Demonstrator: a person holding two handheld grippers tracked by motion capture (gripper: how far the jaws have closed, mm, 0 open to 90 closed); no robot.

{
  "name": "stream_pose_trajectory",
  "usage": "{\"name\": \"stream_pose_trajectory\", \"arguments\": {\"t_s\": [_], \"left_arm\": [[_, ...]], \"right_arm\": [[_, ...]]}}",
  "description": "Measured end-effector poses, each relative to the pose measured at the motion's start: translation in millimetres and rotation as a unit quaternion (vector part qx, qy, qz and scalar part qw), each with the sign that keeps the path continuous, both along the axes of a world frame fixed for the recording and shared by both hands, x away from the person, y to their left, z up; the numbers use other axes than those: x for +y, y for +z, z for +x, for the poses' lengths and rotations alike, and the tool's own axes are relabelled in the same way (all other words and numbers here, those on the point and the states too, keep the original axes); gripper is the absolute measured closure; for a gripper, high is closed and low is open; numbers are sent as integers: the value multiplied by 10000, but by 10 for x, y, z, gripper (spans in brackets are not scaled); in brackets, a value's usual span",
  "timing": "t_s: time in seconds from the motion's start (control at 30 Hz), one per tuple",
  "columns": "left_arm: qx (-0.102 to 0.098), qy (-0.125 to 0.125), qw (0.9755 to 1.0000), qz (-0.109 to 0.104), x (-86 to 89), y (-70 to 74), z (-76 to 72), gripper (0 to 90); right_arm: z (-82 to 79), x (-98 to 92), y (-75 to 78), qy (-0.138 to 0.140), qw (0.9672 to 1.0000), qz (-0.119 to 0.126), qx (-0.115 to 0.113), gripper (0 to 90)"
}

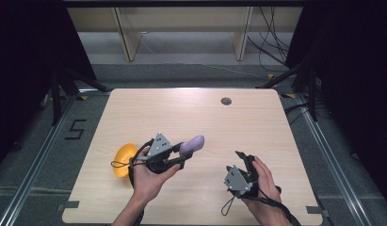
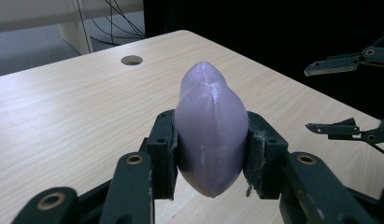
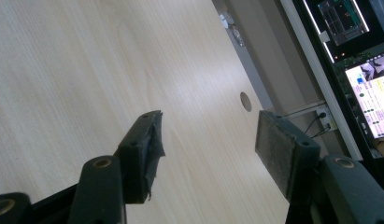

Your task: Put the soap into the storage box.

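L hand-held gripper [image 1: 185,153], centre-left of the high view: clenched on the purple egg-shaped piece [image 1: 192,145], held clear above the worktop [image 1: 191,113]. In the left gripper view both pads [image 2: 164,149] press the piece's [image 2: 211,130] flanks, contact approx. at its widest girth.

Long axis of piece: runs in line with the jaws, narrow end pointing away from the hand, toward upper right in the high view. Blunt end sits low between the pads.

R hand-held gripper [image 1: 242,160], lower right of the high view: released, jaws apart, nothing between them; the right gripper view shows bare worktop [image 3: 87,70] past the pads [image 3: 278,140]. It lies right of and below the piece, near but not touching.

Judgement: if a hand-over is intended, the narrow end is the free part; R unit is the nearer free hand and would need to come in from the right across that axis.

Yellow bowl-like item [image 1: 123,159] sits left of the L hand, on the worktop, partly hidden.
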State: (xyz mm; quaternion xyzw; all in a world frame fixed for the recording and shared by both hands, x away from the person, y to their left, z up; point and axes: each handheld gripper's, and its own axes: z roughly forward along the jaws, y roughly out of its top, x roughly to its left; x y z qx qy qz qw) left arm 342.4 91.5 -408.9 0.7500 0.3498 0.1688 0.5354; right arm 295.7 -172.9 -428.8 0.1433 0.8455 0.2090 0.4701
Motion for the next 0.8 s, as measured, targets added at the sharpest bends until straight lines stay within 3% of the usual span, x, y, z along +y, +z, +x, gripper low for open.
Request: {"name": "stream_pose_trajectory", "arguments": {"t_s": [0.27,0.4,0.67,0.8], "left_arm": [[-119,72,9999,-90,43,-21,-54,590],[-119,118,9998,-85,62,-31,-80,590],[-259,301,9992,-75,109,-41,-136,590],[-295,389,9988,-62,121,-71,-156,590]], "right_arm": [[-5,0,1,-11,10000,19,-11,418],[-6,3,-8,-95,9999,138,16,418],[3,-12,8,-67,10000,58,-17,418],[-6,-10,1,-127,9997,186,5,418]]}}
